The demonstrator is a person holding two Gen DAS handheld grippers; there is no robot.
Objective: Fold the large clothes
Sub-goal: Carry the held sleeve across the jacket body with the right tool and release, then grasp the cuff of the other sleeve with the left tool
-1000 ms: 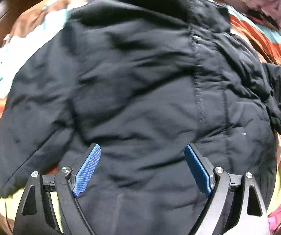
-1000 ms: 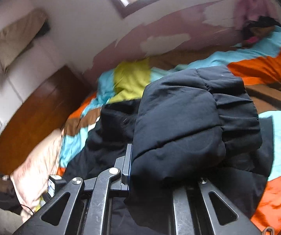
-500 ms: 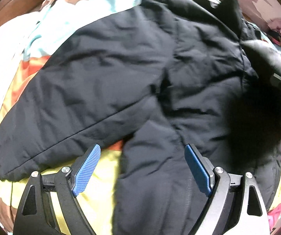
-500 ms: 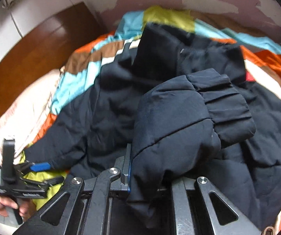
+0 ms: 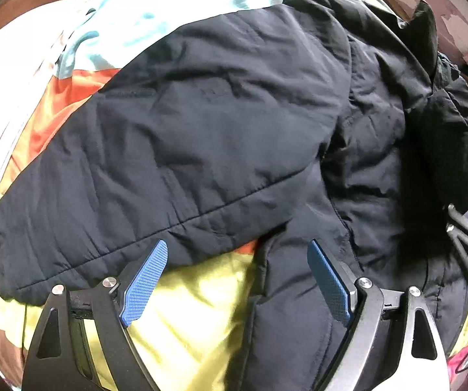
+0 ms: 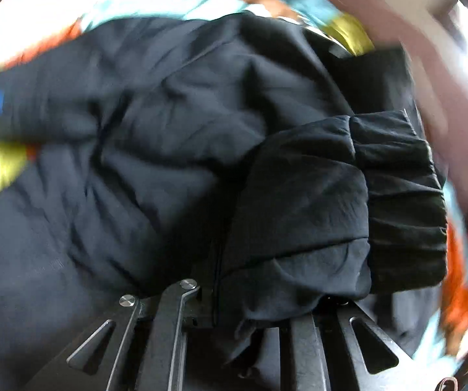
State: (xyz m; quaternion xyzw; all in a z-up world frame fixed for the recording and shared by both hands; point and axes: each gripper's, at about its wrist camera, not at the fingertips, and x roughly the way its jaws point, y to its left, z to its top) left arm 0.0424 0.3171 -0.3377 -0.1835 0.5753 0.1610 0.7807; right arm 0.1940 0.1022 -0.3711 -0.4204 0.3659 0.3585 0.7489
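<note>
While the dark jacket [image 5: 201, 123] lies spread on the multicolour bedspread [image 5: 194, 312], left gripper [image 5: 237, 280] hangs over it w/ blue pads [image 5: 144, 280] wide apart, nothing between: one sleeve just ahead of the tips, jacket body under the right pad. Right gripper [image 6: 250, 296] is clamped on the other sleeve's cuff end [image 6: 347, 202], which bunches ahead of the fingers above the jacket body; jaws are starting to open, fabric between them.

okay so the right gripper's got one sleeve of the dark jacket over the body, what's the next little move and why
Probably let the right gripper finish releasing: its jaws are opening with the cuffed sleeve between them, and the sleeve already lies across the jacket body. The left gripper, open and empty, hovers by the other sleeve, still spread out on the colourful bedspread, likely the next one to fold.
</note>
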